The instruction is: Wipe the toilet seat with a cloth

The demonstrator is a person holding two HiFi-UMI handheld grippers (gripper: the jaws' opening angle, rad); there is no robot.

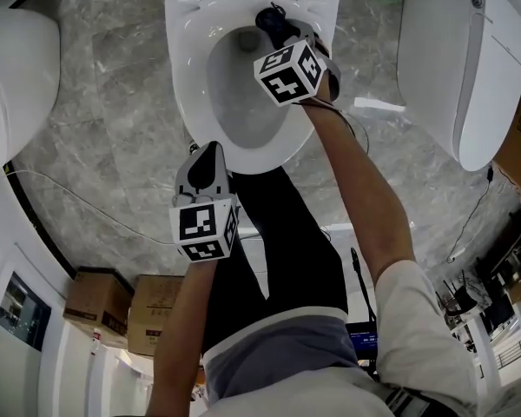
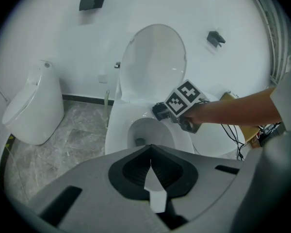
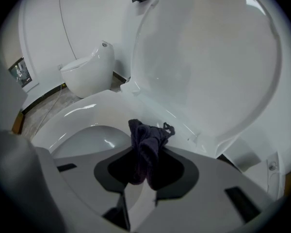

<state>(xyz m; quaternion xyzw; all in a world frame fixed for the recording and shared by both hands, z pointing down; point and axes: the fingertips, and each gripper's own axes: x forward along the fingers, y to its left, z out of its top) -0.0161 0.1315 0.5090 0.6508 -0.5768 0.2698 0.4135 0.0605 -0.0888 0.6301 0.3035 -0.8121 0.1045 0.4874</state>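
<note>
1. Right gripper: my fingers here are closed on a bunched dark cloth. They pinch it near its middle, and a loose wad stands out beyond the tips.
2. Left gripper: my fingers are pressed together with nothing between them. This gripper hangs just off the front of the toilet seat, apart from it, and takes no part in the wipe.
3. Cloth and seat: the wad lies at the rear of the seat, on the right side of the opening, just in front of the raised lid. I cannot tell whether the fabric presses on the seat or hovers just above it.
4. Bowl: it is open inside the seat's ring, directly beside and below the cloth.
5. Hazard, loss of the cloth: my grip is on a narrow fold. I judge that dragging it round the seat could tug it free, and it would then drop into the bowl.
6. Hazard, poor contact: the bunched wad offers only a small face, so parts of the seat may go unwiped. Pressing lower to make up for this could bring my hard tips onto the seat.
7. Hazard, the lid: it stands close behind the seat's rear. A stroke carried too far back could knock it forward onto my gripper.
</note>
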